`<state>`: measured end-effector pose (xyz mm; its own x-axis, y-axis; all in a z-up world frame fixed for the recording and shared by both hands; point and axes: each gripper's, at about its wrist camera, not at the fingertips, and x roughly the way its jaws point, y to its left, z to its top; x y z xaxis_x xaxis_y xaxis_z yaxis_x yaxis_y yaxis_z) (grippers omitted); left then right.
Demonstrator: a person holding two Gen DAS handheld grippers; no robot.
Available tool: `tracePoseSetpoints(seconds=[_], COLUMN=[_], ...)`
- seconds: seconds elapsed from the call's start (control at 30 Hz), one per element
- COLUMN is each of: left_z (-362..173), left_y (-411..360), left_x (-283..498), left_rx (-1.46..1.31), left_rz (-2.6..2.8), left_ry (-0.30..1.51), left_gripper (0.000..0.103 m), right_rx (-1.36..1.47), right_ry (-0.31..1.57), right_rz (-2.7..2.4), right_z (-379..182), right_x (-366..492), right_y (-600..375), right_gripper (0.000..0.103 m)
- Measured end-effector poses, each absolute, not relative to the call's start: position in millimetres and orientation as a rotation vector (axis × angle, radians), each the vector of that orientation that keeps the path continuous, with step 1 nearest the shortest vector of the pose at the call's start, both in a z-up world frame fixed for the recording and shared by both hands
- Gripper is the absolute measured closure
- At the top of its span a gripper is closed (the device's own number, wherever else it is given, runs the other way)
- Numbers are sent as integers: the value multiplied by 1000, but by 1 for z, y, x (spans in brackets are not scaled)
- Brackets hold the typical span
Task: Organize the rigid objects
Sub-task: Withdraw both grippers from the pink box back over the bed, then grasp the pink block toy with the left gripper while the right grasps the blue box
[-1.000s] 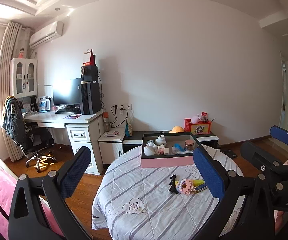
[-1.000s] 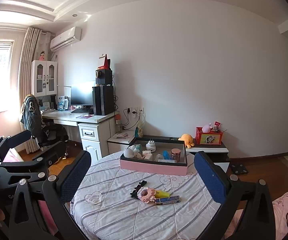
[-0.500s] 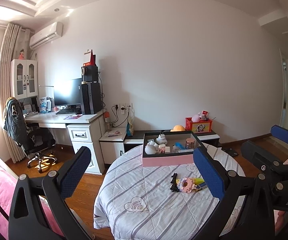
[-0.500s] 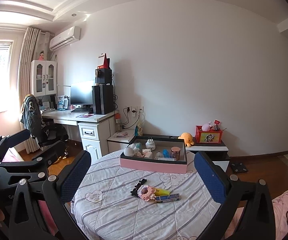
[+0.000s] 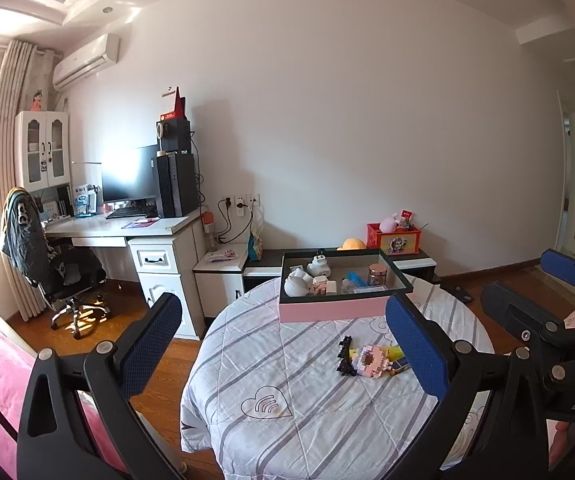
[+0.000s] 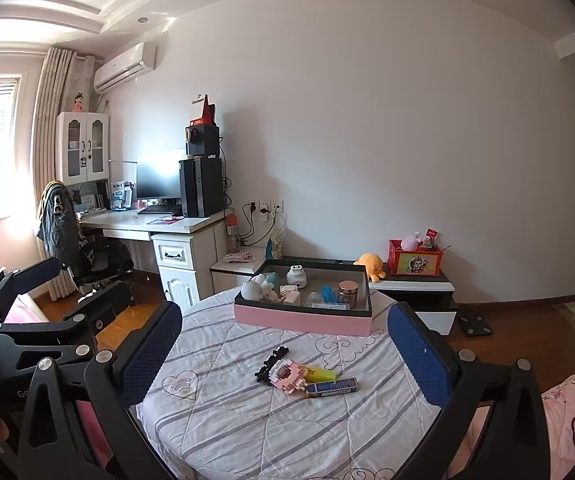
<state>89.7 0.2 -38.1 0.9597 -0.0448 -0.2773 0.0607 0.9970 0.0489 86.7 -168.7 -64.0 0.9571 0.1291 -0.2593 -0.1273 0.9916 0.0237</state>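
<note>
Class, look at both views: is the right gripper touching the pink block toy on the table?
Apart. The right wrist view shows the open right gripper held back from the pink block toy.

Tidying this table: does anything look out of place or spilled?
Nothing is spilled or damaged. A small pile lies loose on the table in front of the pink box: a black clip, a pink block toy, a yellow item and a blue item. The other small things sit inside the box.
</note>
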Motion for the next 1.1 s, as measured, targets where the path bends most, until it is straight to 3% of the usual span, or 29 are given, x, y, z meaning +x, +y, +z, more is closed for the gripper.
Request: tracePoseSetpoints(seconds=[0.73, 1.1], left_z=[-185, -220], left_y=[-35, -39], left_x=[213, 245], left_rx=[121, 116], left_rz=[-184, -214], left_ry=[711, 804], left_gripper=[0, 0], right_rx=[39, 1], right_ry=[679, 867], right_rz=[51, 48], right_z=[-207, -261], right_x=[203, 273], right_y=[-216, -215], right_gripper=[0, 0])
